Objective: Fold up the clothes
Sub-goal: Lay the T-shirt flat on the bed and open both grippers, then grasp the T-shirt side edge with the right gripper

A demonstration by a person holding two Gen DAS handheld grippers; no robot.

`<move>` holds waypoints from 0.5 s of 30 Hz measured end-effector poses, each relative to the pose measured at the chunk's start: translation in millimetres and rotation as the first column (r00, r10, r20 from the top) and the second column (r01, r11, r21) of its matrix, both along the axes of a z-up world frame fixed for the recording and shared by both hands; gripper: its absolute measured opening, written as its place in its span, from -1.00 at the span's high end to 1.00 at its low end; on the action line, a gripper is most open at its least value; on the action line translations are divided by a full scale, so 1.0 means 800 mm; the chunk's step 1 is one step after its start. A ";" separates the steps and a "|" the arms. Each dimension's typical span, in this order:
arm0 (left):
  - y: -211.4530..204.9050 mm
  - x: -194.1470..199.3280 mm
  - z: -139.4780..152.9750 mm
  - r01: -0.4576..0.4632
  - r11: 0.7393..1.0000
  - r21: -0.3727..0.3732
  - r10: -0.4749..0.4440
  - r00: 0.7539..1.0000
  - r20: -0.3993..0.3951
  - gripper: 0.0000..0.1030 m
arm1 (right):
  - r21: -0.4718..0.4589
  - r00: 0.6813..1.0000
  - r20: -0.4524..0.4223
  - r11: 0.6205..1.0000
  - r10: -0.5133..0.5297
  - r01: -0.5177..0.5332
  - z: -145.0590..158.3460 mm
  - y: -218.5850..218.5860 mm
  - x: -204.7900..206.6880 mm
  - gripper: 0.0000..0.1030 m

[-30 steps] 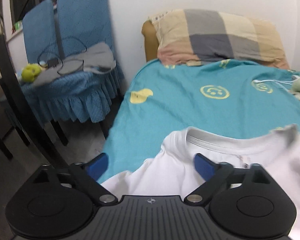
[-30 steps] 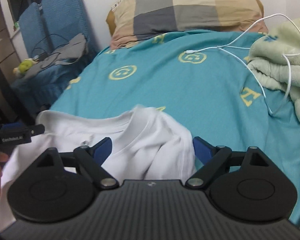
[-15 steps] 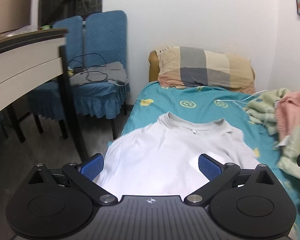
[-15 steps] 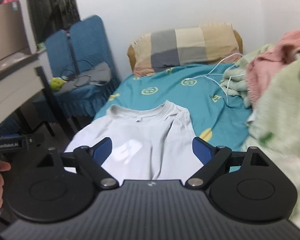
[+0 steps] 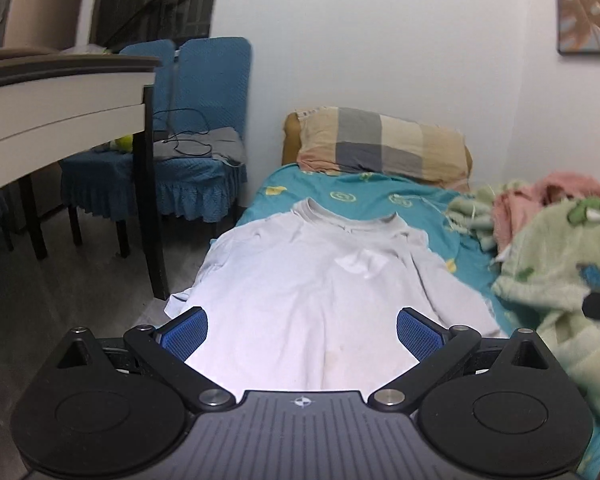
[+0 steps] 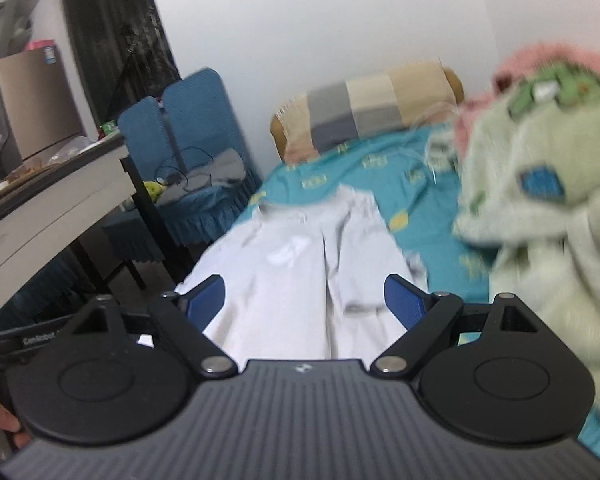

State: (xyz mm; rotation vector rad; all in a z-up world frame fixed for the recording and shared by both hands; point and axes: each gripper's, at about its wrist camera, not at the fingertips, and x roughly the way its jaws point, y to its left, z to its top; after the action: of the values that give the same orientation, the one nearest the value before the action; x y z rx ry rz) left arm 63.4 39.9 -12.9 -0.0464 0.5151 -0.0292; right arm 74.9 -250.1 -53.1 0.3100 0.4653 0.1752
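A white T-shirt lies spread on the teal bed sheet, collar toward the pillow, its left edge hanging over the bed's side. It also shows in the right wrist view, blurred. My left gripper is open and empty, above the shirt's near hem. My right gripper is open and empty, also over the shirt's lower part. The left gripper's body shows at the lower left of the right wrist view.
A checked pillow lies at the bed's head. A pile of green and pink blankets fills the bed's right side. A white table with a black leg and blue chairs stand left of the bed.
Both grippers have drawn back from the collar end toward the shirt's hem and risen. The whole shirt now shows. Both stay open and empty.
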 end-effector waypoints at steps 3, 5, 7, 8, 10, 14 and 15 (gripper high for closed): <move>-0.002 -0.002 -0.003 0.007 1.000 0.009 -0.008 1.000 0.020 -0.98 | -0.007 1.000 0.009 1.000 0.000 0.000 -0.001 0.005 0.005 -0.71; 0.001 0.001 -0.005 0.014 1.000 -0.016 -0.014 1.000 0.020 -0.98 | 0.004 1.000 0.020 1.000 -0.007 0.007 -0.002 0.006 0.008 -0.71; 0.001 0.005 -0.008 0.020 1.000 -0.022 -0.020 1.000 0.010 -0.98 | 0.015 1.000 0.020 1.000 -0.015 0.015 -0.005 0.005 0.013 -0.68; 0.001 0.007 -0.009 0.021 1.000 -0.020 -0.021 1.000 0.007 -0.98 | 0.021 1.000 0.013 1.000 -0.018 0.018 -0.008 0.005 0.015 -0.61; 0.001 0.011 -0.012 0.024 1.000 -0.017 -0.024 1.000 -0.001 -0.98 | 0.036 1.000 -0.011 0.999 -0.025 0.025 -0.014 0.002 0.020 -0.53; -0.001 0.017 -0.014 0.031 0.999 -0.015 -0.031 0.999 -0.012 -0.98 | 0.099 0.998 -0.045 0.994 -0.036 0.040 -0.022 -0.006 0.031 -0.37; -0.001 0.017 -0.014 0.033 0.999 -0.014 -0.033 0.999 -0.011 -0.98 | 0.118 0.998 -0.054 0.992 -0.039 0.046 -0.025 -0.008 0.034 -0.37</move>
State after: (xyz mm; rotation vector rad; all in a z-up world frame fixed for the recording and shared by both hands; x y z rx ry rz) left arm 77.3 38.8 -24.4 -0.0513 0.5273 -0.0646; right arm 102.2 -256.6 -72.7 0.4420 0.5002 0.1539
